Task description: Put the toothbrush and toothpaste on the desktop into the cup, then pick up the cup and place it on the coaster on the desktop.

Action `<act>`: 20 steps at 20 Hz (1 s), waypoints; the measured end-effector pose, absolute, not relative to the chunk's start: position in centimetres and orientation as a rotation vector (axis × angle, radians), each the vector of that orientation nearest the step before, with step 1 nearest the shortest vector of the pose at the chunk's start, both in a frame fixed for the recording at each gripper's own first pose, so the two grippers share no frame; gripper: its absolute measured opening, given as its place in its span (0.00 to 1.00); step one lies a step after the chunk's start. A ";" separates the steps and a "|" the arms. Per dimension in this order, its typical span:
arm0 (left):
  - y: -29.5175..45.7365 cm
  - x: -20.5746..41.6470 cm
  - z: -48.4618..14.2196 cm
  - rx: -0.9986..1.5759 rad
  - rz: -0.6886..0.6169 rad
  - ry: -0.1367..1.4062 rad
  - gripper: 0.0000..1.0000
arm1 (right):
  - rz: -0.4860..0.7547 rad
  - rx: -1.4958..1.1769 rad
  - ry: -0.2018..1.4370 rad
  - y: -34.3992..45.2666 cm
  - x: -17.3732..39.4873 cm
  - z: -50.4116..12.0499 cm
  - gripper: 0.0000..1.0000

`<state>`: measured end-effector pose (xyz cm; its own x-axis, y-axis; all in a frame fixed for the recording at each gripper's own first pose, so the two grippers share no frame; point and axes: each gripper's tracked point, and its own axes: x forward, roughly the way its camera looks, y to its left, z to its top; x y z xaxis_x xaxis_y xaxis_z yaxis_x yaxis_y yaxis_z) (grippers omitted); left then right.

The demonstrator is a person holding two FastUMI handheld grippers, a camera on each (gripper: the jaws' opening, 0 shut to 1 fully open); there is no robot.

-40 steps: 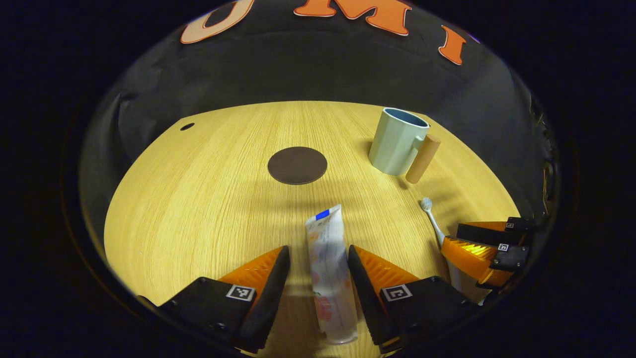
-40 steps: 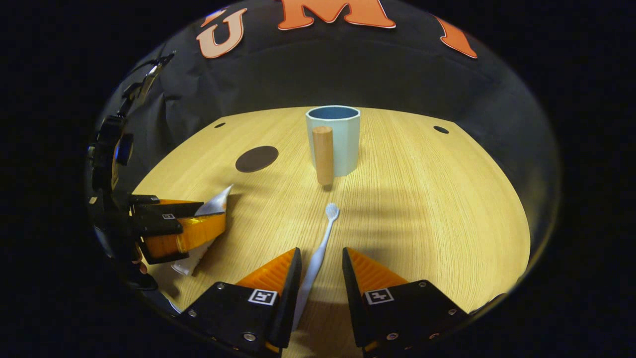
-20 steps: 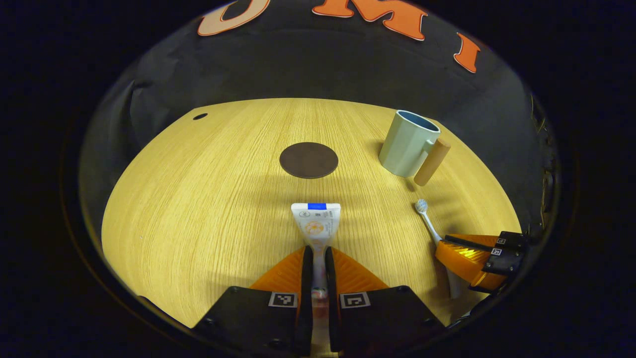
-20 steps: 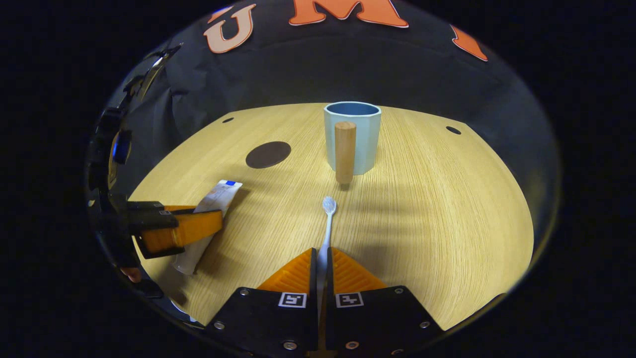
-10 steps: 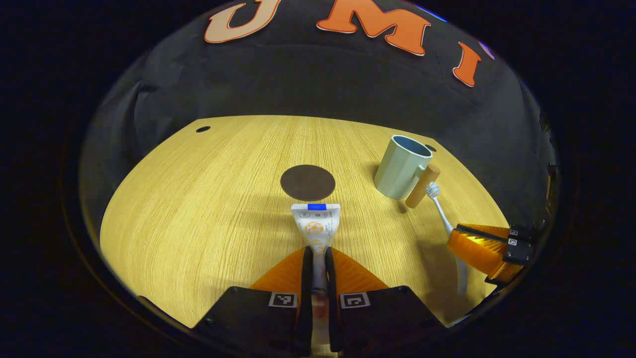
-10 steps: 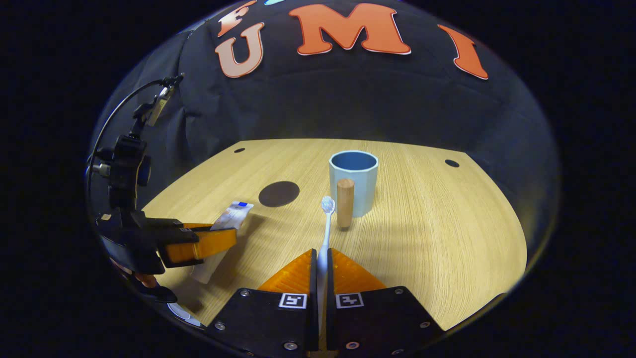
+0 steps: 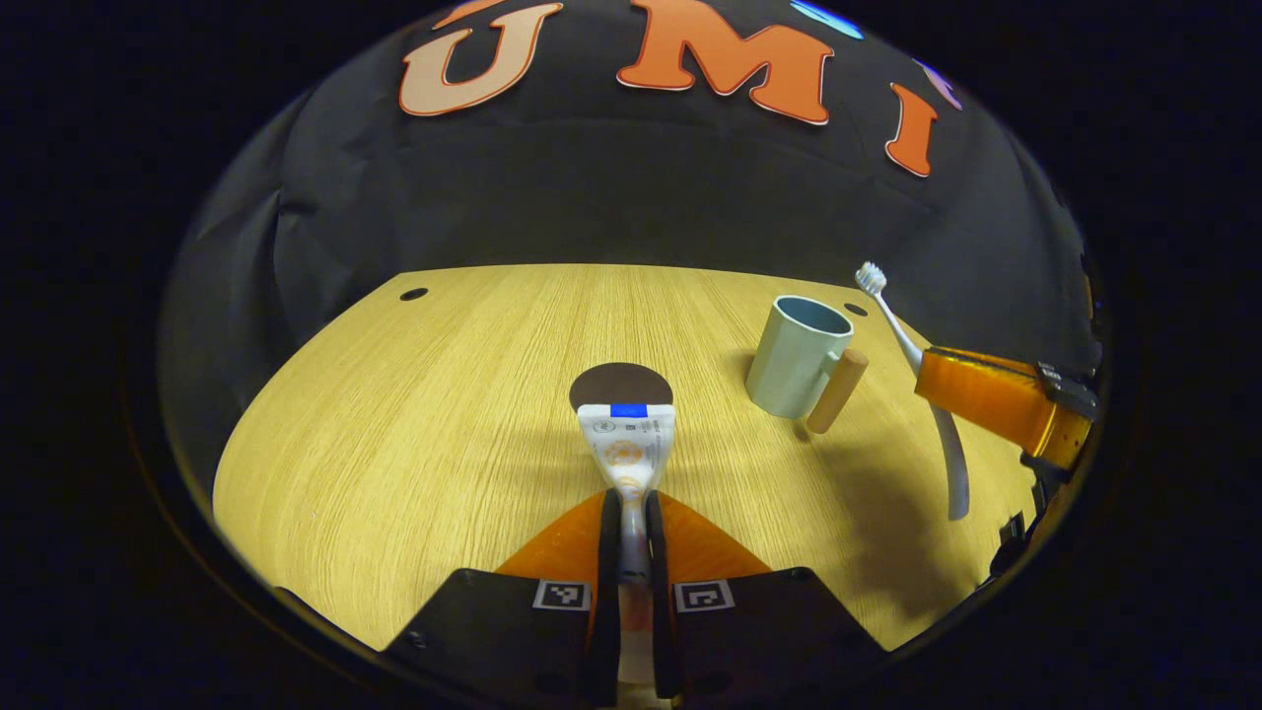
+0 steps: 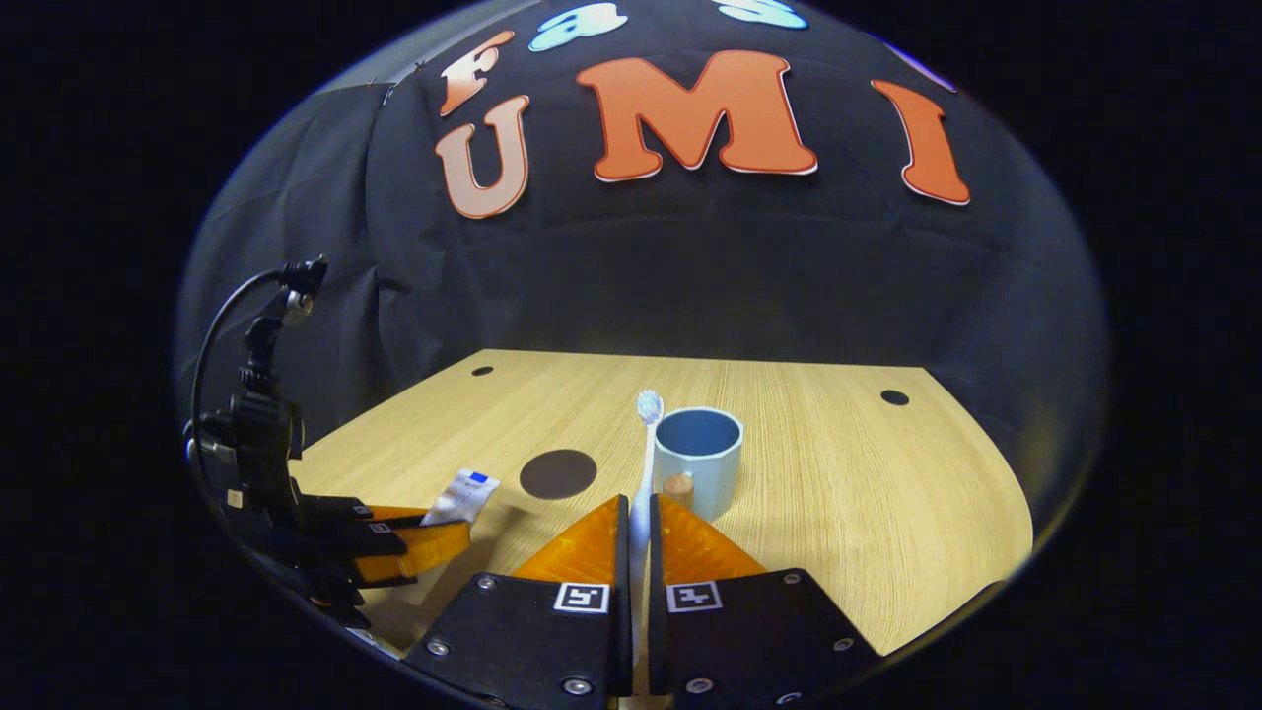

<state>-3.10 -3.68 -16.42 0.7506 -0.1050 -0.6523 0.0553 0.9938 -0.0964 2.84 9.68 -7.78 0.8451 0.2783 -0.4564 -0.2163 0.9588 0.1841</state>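
Right gripper (image 8: 638, 523) clamps the slim, light white plastic toothbrush (image 8: 646, 444) mid-handle above the pale-blue wooden-handled cup (image 8: 698, 471), left gripper (image 7: 631, 513) pinches the soft white toothpaste tube (image 7: 625, 444) left of it, likely squashy.

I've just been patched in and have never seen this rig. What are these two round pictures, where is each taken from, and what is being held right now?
There is no robot arm: a person carries a two-finger gripper in each hand, and each gripper has a fisheye camera looking forward along its own fingers.

In the left gripper view, the left gripper at the bottom is shut on the toothpaste. The right gripper shows farther off at the right edge of that view.

In the right gripper view, the right gripper is shut on the toothbrush, with its bristled head pointing up beside the cup.

On the wooden desktop stand the empty pale cup with a wooden handle and the dark round coaster, which has nothing on it.
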 end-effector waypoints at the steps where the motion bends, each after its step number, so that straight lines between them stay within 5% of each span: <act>1: -3.7 -3.0 -16.1 -0.073 -0.086 0.710 0.17 | 0.263 0.128 0.483 9.7 3.3 -7.4 0.07; 20: -3.8 -3.0 -15.9 -0.089 -0.033 0.658 0.17 | 0.290 0.138 0.145 9.5 10.7 -1.0 0.07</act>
<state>-2.99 -3.82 -15.85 0.7910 -0.0591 -0.6090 0.0028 0.9957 -0.0929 10.65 9.51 -0.99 0.9480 0.2937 -0.1226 -0.2739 0.9491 0.1555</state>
